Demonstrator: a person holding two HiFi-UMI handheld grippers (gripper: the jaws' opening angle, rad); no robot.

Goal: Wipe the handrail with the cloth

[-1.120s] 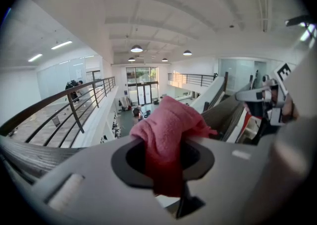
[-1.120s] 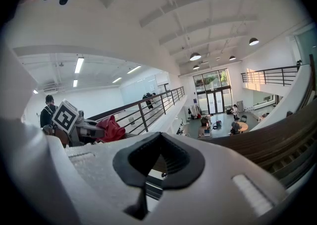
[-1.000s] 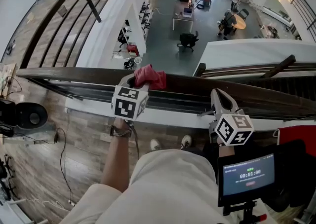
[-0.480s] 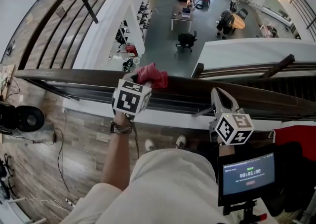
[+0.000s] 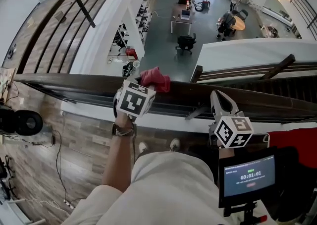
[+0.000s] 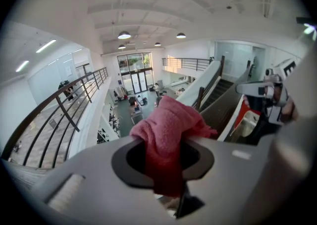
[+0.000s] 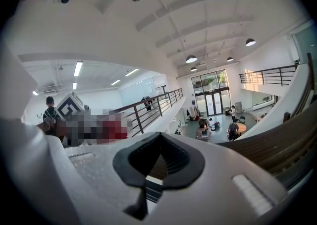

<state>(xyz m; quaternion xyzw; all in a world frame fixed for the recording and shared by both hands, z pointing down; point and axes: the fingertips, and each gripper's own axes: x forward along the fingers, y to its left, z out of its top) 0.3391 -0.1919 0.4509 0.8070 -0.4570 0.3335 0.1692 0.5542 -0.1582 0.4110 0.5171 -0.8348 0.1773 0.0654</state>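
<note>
The dark wooden handrail crosses the head view from left to right. A pink-red cloth is bunched on top of it near the middle. My left gripper is shut on the cloth and holds it against the rail. In the left gripper view the cloth fills the space between the jaws and spills over their tips. My right gripper hovers just in front of the rail further right, shut, with nothing between its jaws. The handrail runs off to that view's right.
Beyond the rail is a deep drop to a lower floor with desks, chairs and people. A stair railing meets the handrail at right. A timer screen hangs at my waist. A black device and cables lie on the wooden floor at left.
The left gripper and the cloth have slid a little to the right along the handrail. The right gripper has stayed where it was.
</note>
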